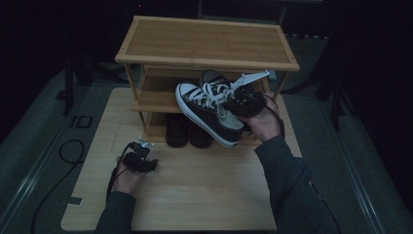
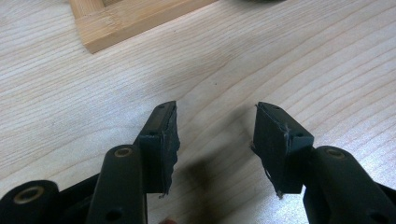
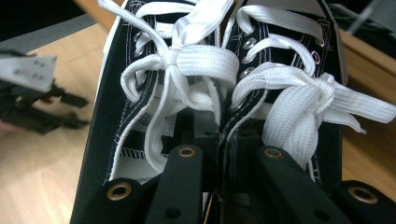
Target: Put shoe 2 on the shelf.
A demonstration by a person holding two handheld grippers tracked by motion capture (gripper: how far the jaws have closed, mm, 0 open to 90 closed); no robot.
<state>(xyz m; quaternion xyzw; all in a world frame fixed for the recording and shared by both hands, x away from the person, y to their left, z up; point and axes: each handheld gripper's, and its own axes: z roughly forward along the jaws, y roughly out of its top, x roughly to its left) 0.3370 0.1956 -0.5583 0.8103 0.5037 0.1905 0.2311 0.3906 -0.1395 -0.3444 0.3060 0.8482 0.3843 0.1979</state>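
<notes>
A pair of black canvas sneakers [image 1: 210, 113] with white laces [image 3: 201, 60] hangs in the air before the bamboo shoe rack [image 1: 207, 41], level with its middle shelf. My right gripper [image 1: 239, 105] is shut on them, its jaws [image 3: 219, 135] pinching the two adjoining inner sides together at the shoe openings. The toes point left and toward me in the high view. My left gripper [image 1: 145, 159] rests low over the wooden table [image 1: 204, 185] at front left, open [image 2: 215, 107] with nothing between its pads.
A pair of dark shoes [image 1: 187, 131] stands on the rack's bottom shelf. A foot of the rack [image 2: 135, 21] lies just ahead of the left gripper. Dark floor with a cable [image 1: 68, 151] borders the table on the left.
</notes>
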